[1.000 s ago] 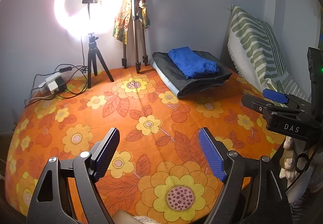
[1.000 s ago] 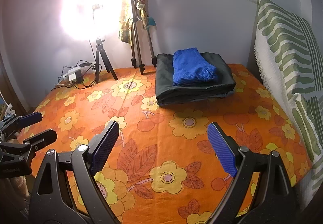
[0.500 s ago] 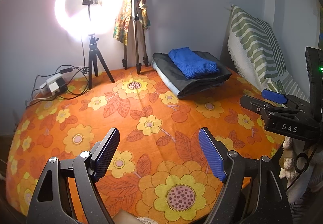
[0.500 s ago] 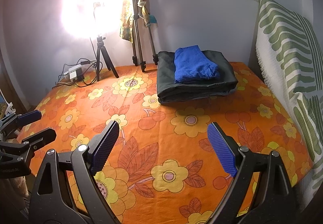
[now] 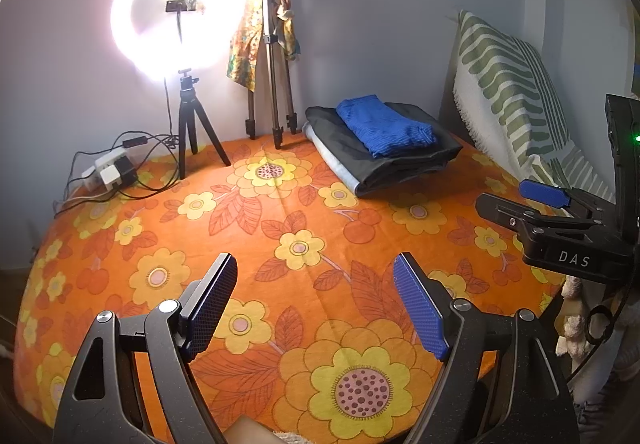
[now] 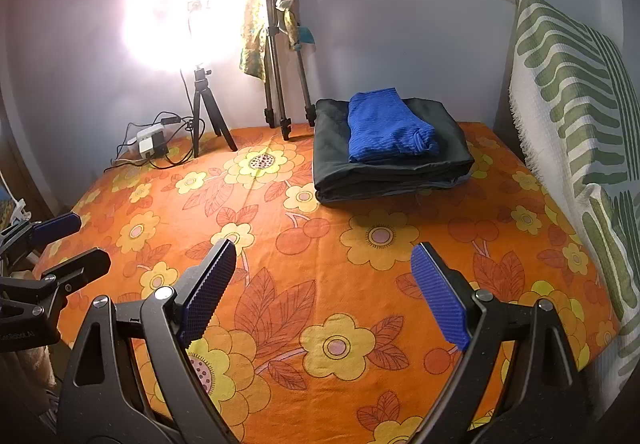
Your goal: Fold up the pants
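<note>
A folded blue garment (image 5: 386, 124) (image 6: 390, 132) lies on top of folded dark grey pants (image 5: 380, 160) (image 6: 388, 172) at the far right of the orange flowered cloth (image 5: 280, 244) (image 6: 320, 264). My left gripper (image 5: 316, 300) is open and empty, held above the cloth's near part. My right gripper (image 6: 324, 292) is open and empty too, near the cloth's front. The right gripper also shows at the right edge of the left wrist view (image 5: 520, 200), and the left one at the left edge of the right wrist view (image 6: 68, 244). Both are well short of the folded stack.
A lit ring light on a small tripod (image 5: 188, 124) (image 6: 204, 112) and a taller tripod draped with patterned cloth (image 5: 272, 64) (image 6: 276, 56) stand at the back. A power strip with cables (image 5: 112, 168) (image 6: 150, 140) lies back left. A green striped white blanket (image 5: 512, 92) (image 6: 580, 124) hangs on the right.
Both grippers stay open and nearly still. The right wrist view has shifted slightly, with the folded stack sitting a little lower in it than a second ago.
</note>
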Motion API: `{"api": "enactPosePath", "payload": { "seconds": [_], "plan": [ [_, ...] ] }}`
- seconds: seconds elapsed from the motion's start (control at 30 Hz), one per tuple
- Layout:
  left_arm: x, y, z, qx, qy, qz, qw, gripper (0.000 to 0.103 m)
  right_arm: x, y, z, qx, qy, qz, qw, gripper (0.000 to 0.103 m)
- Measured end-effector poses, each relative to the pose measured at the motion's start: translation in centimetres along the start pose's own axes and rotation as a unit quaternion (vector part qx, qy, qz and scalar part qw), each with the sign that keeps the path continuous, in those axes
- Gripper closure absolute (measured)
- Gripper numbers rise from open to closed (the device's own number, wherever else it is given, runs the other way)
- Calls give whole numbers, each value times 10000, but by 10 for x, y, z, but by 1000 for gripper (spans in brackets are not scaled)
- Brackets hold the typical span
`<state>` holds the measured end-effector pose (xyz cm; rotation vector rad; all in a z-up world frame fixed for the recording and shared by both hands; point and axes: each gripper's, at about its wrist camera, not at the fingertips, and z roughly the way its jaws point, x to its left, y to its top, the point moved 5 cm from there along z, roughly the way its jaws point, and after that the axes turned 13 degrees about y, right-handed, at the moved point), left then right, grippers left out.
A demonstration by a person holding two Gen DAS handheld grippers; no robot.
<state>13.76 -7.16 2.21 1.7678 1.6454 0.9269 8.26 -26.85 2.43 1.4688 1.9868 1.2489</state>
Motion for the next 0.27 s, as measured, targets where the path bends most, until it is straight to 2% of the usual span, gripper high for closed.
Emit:
{"api": "enactPosePath", "payload": {
  "seconds": [0.13, 0.27],
  "plan": [
    [0, 0, 0, -66, 43, 67, 9999, 22, 0, -1, 0, 10, -5, 2, 10000, 11],
    [1, -2, 4, 25, 38, 76, 10000, 22, 1, 0, 1, 21, 10, 1, 10000, 11]
  ]
}}
